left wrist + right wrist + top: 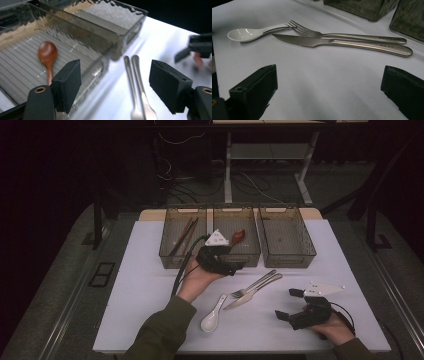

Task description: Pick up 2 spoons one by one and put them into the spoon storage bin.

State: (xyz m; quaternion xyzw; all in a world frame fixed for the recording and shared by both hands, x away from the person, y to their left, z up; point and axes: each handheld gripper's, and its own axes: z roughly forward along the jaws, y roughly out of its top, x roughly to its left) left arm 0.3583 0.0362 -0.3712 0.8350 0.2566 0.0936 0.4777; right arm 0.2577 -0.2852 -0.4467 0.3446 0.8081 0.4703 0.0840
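The counter [150, 285] under my hands is the biggest thing here, white and flat. At its far edge stand three smoky clear bins in a row. The left bin [170, 257] holds dark chopsticks [183, 237], the middle bin [250, 255] holds a wooden spoon [47, 53] lying on its ribbed floor, and the right bin [287, 240] stands just beside it.

My left claw [235, 266] hovers at the near wall of the middle bin, jaws apart with nothing between them; the wooden spoon lies in the bin beyond my left pad. My right claw [289, 304] sits low near the counter's right front corner, spread wide and holding nothing.

Between my two hands lie a steel knife [342, 43] and a steel fork [347, 36], side by side and touching or nearly so, handles pointing toward the bins. The small white ceramic spoon [212, 315] rests just beside the fork's tines, bowl toward me.
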